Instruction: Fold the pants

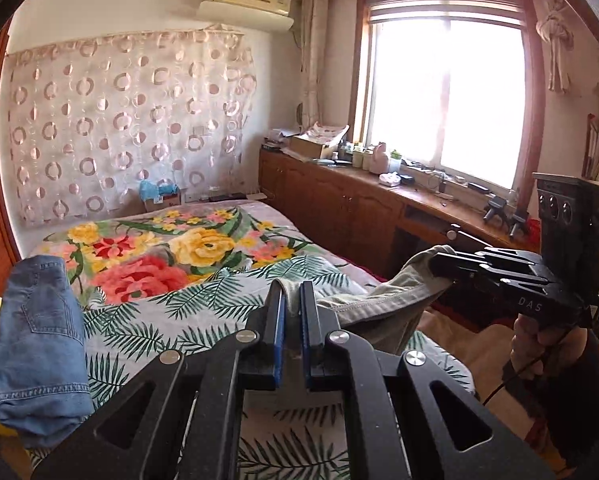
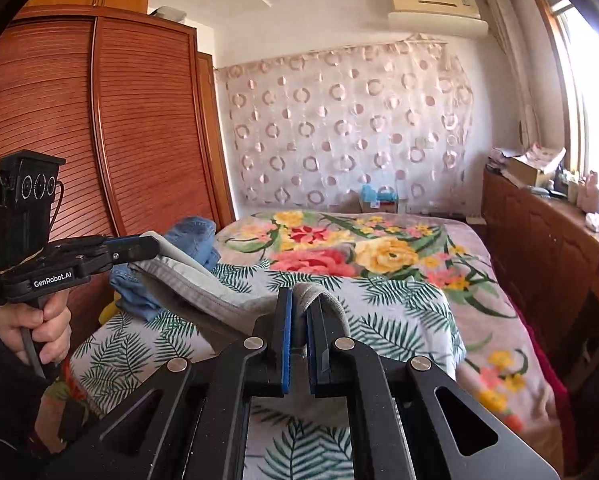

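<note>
On my left gripper the fingers are nearly closed, with only a narrow gap, and a fold of the grey-green pants is pinched between their blue pads. My right gripper is set the same way: its fingers are drawn close together and clamp another bunched edge of the pants.

From the left wrist view I can see the right gripper off to the side, gripping the cloth at its tip. The right wrist view shows the left gripper doing likewise. The pants hang stretched between the two grippers, lifted above the bed with its flowered and leaf-print cover. A pair of blue jeans lies crumpled at the bed's left edge. A wooden wardrobe stands behind them.
</note>
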`<state>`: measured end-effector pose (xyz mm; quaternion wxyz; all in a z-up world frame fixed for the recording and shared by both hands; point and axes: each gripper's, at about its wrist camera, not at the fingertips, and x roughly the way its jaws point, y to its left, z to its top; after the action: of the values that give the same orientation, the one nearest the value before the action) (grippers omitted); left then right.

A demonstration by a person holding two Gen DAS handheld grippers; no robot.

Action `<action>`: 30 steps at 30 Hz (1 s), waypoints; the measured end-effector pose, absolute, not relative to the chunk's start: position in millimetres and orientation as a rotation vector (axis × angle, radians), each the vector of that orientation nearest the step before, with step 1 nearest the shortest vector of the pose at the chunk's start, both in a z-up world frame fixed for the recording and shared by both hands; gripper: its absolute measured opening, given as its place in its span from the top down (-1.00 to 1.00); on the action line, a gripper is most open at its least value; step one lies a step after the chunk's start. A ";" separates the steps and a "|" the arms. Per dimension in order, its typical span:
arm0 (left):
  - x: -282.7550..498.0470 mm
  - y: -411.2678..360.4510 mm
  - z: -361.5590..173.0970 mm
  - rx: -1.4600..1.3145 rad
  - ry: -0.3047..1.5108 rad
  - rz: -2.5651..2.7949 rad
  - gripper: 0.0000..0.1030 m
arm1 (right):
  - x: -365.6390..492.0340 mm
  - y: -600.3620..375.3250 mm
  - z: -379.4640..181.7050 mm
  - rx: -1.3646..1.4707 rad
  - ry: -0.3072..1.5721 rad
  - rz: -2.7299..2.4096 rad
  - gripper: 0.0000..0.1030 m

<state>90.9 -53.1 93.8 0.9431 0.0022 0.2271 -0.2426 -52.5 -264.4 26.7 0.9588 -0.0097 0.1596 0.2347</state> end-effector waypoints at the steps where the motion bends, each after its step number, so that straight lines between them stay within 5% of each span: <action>1: 98.3 -49.8 84.9 -0.003 0.478 -0.489 0.85 | -46.6 -260.4 24.9 -0.028 0.329 0.481 0.89; 11: 157.1 -28.0 30.1 -0.071 0.593 -0.436 0.85 | 27.7 -246.1 6.0 -0.050 0.463 0.527 0.89; 25: 228.6 -8.7 140.6 0.032 0.398 -0.332 0.85 | 151.7 -213.3 124.6 -0.077 0.327 0.529 0.89; 30: 214.5 1.1 130.5 0.064 0.403 -0.327 0.85 | 161.8 -205.4 149.6 -0.066 0.278 0.537 0.89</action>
<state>214.5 1.1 130.5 0.9660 0.0315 0.1992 -0.1615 161.8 -205.4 149.6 0.9541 -0.0324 0.1369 0.2643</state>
